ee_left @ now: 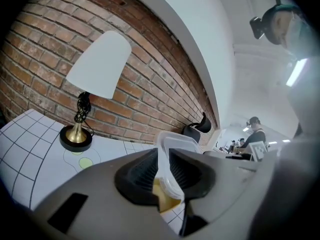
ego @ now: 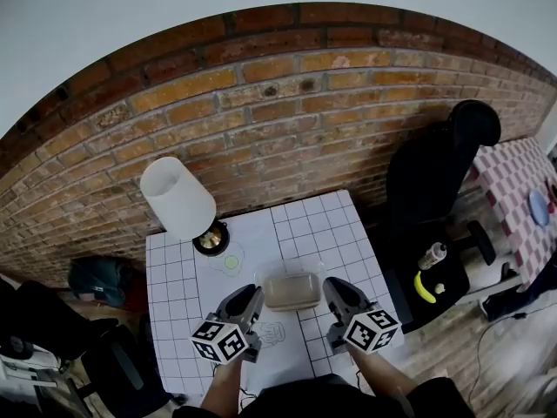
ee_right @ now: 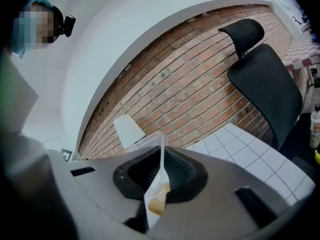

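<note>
container [ego: 291, 291], long axis L-R, ends in left claw [ego: 253, 298], right claw [ego: 333, 289]

In the head view, the short ends of the container [ego: 292, 291] are covered by the left tool [ego: 252, 298] and the right tool [ego: 333, 291]. Its tan contents are too indistinct to name. In the right gripper view the lamp [ee_right: 128, 130] shows only its shade, the rest being behind the tool's body. The black chair [ee_right: 265, 91] is cut off by the right edge.
</note>
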Action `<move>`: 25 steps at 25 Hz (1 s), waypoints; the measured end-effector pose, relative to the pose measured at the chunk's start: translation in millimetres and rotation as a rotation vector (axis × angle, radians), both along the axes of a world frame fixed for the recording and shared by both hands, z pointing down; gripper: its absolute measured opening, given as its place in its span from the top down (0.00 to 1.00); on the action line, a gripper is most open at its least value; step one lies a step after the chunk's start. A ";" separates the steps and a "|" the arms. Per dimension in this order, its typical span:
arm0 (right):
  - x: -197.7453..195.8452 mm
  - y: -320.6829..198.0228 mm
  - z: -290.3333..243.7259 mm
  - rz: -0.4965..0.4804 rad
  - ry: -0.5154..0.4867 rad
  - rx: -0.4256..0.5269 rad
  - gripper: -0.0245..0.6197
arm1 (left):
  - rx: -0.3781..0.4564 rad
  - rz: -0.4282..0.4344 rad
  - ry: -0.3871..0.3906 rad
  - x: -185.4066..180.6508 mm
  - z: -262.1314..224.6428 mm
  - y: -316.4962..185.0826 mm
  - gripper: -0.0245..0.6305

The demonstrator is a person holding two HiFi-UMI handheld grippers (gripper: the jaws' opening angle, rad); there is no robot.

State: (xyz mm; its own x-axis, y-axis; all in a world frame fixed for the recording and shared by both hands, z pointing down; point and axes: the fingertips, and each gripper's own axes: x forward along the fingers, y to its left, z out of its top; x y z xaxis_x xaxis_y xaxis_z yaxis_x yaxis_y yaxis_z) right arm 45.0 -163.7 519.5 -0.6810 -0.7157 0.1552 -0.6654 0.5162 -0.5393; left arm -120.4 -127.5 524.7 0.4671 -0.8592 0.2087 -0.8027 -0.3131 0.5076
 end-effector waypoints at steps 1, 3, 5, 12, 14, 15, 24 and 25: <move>-0.4 0.0 -4.6 -0.003 -0.005 0.010 0.93 | 0.011 -0.003 -0.001 -0.4 -4.4 0.4 0.85; -1.7 0.6 -13.9 -0.010 -0.016 0.028 0.93 | 0.032 -0.010 -0.002 -1.5 -13.6 2.2 0.85; -3.3 1.1 -22.9 -0.016 -0.026 0.045 0.93 | 0.053 -0.017 -0.003 -3.2 -22.7 4.1 0.85; -7.8 5.9 -46.5 -0.036 -0.055 0.088 0.93 | 0.109 -0.041 -0.002 -7.6 -46.1 11.4 0.85; -9.3 7.5 -52.7 -0.040 -0.064 0.099 0.93 | 0.119 -0.046 0.002 -9.1 -51.8 13.9 0.85; -10.2 8.2 -55.6 -0.043 -0.072 0.104 0.93 | 0.123 -0.047 0.004 -9.8 -54.3 15.2 0.85; -18.3 12.3 -75.8 -0.066 -0.106 0.131 0.93 | 0.173 -0.078 0.010 -17.6 -72.7 24.5 0.86; -19.2 12.9 -77.9 -0.069 -0.105 0.131 0.93 | 0.176 -0.081 0.011 -18.3 -74.4 25.6 0.86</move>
